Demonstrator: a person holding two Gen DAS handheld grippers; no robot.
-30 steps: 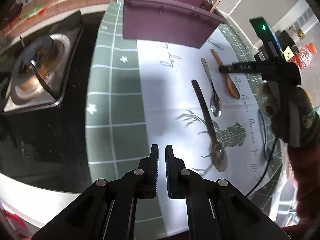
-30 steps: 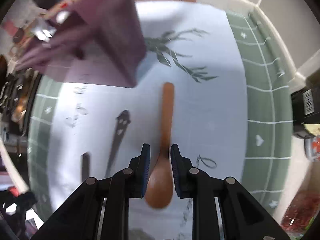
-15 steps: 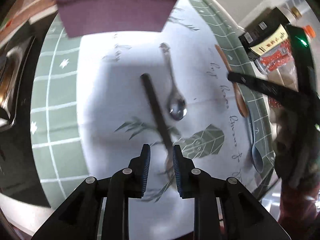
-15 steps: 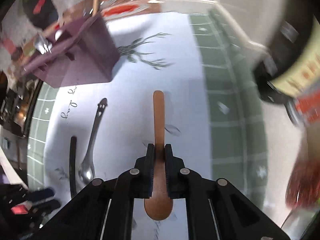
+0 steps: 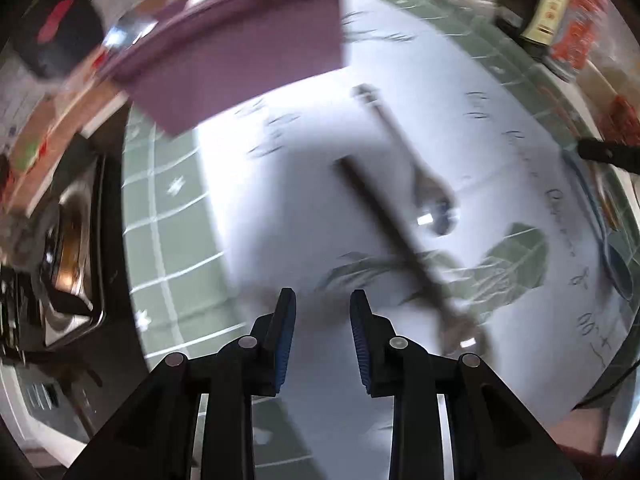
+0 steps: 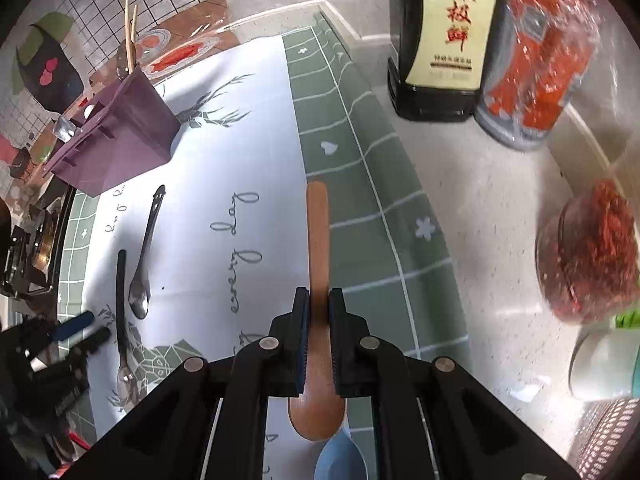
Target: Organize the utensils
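My right gripper [image 6: 318, 312] is shut on a brown wooden spoon [image 6: 317, 240] and holds it above the mat, handle pointing away. A blue spoon [image 6: 340, 460] lies under it. My left gripper [image 5: 322, 328] is open and empty, low over the mat, just left of a dark-handled spoon [image 5: 400, 240]. A steel spoon [image 5: 424, 176] lies beside that one. Both also show in the right wrist view, dark-handled spoon [image 6: 120, 304] and steel spoon [image 6: 144, 256]. The purple utensil holder [image 5: 240, 60] stands at the far end of the mat; it shows in the right wrist view [image 6: 116, 148] with chopsticks in it.
A green and white mat [image 6: 248, 128] covers the counter. A soy sauce bottle [image 6: 440, 40], a red-filled jar [image 6: 540, 60] and a second jar of red flakes [image 6: 592, 252] stand on the right. A gas stove [image 5: 68, 260] is at the left.
My right gripper has closed on the wooden spoon and lifted it off the mat. My left gripper has opened and dropped toward the dark-handled spoon.
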